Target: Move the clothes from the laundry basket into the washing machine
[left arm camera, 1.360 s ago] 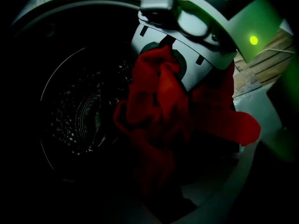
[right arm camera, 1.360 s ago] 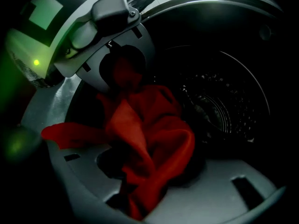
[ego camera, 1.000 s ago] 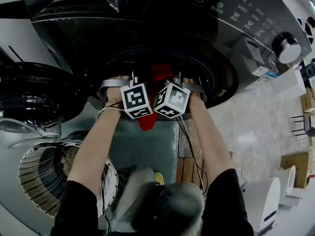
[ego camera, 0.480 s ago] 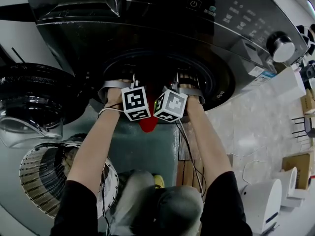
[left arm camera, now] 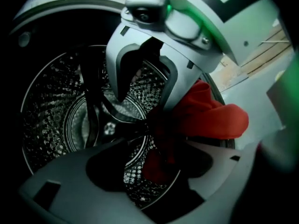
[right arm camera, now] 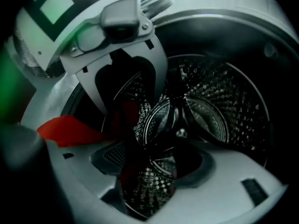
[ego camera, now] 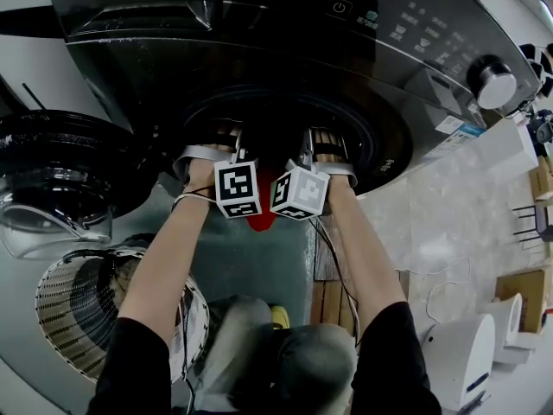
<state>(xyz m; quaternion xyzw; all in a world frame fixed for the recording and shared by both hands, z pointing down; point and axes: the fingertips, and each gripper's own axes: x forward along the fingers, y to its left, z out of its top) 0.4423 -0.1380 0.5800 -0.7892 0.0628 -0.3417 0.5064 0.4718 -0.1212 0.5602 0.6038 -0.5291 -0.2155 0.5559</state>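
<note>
A red garment (ego camera: 262,219) hangs over the front lip of the washing machine's drum opening (ego camera: 380,137), between my two grippers. The left gripper (ego camera: 232,141) reaches into the opening; in the left gripper view its jaws (left arm camera: 135,134) stand apart, and the red garment (left arm camera: 205,118) lies over the rim just to their right, not pinched. The right gripper (ego camera: 307,141) sits beside it. Its jaws (right arm camera: 140,139) are closing, with a dark fold of the garment (right arm camera: 70,130) hanging between them and the pads off it. The steel drum (right arm camera: 233,111) behind looks bare.
The washer's round door (ego camera: 60,171) stands swung open at the left. Below it is the white slatted laundry basket (ego camera: 65,305). The person's knees (ego camera: 276,353) are at the bottom. A white appliance (ego camera: 458,357) and cardboard boxes (ego camera: 523,292) stand on the floor at the right.
Both grippers' jaws have spread. The red garment that was lifted in the drum mouth has dropped and now hangs lower over the lip. The hands have hardly moved.
</note>
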